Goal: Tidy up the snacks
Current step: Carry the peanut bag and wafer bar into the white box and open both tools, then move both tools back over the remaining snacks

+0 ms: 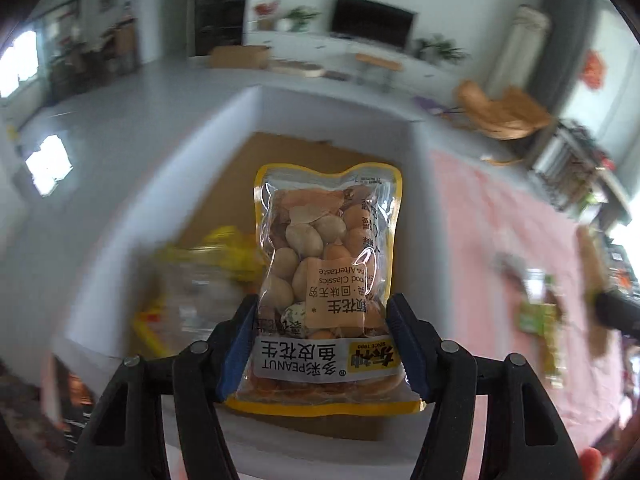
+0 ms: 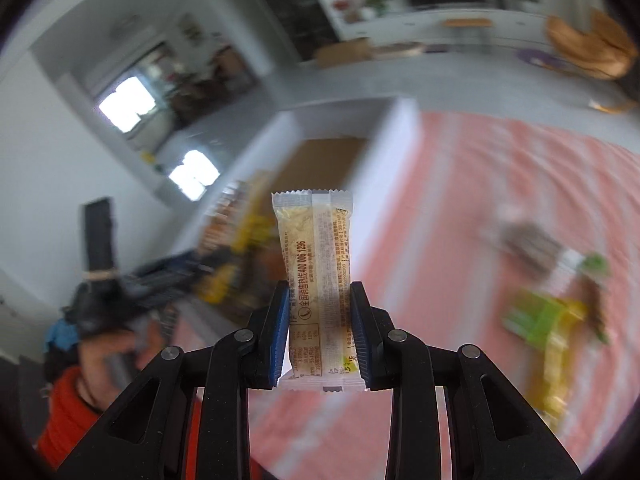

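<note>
My left gripper [image 1: 323,312] is shut on a yellow-edged clear bag of peanuts [image 1: 326,264] and holds it above an open white box with a cardboard floor [image 1: 304,152]. Blurred yellow packets [image 1: 200,276] lie inside the box at the left. My right gripper [image 2: 320,300] is shut on a narrow white-wrapped snack bar [image 2: 316,280], held upright in the air over the pink striped tablecloth [image 2: 460,184], near the same box [image 2: 320,156]. The left gripper shows blurred in the right wrist view [image 2: 160,280].
Green and yellow snack packets [image 2: 548,320] and a brownish packet [image 2: 528,244] lie on the tablecloth at the right; they also show in the left wrist view [image 1: 540,316]. A TV cabinet and chairs stand far behind.
</note>
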The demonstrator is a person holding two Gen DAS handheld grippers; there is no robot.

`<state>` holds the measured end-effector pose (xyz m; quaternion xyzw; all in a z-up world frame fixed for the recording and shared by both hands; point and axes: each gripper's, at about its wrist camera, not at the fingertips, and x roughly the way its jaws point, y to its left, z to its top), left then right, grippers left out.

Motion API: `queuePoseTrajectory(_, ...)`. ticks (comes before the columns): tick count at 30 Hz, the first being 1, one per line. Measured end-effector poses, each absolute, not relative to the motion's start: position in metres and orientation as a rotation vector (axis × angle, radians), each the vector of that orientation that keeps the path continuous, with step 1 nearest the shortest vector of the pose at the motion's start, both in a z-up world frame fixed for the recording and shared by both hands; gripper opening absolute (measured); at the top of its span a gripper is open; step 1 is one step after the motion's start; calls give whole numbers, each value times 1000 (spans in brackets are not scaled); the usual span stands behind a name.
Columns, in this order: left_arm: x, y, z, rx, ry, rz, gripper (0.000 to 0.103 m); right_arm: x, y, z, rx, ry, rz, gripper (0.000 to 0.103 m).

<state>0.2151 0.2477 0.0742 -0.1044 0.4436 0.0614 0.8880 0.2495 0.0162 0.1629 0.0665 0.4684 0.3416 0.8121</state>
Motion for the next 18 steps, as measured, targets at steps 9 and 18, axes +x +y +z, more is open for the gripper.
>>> queuePoseTrajectory(9,173,284,54,-304,872,255,90,256,63,137,187,958,752,80)
queuePoseTrajectory(18,116,134,85,-187,816,-162,95,212,-147,58,-88,934,304,80)
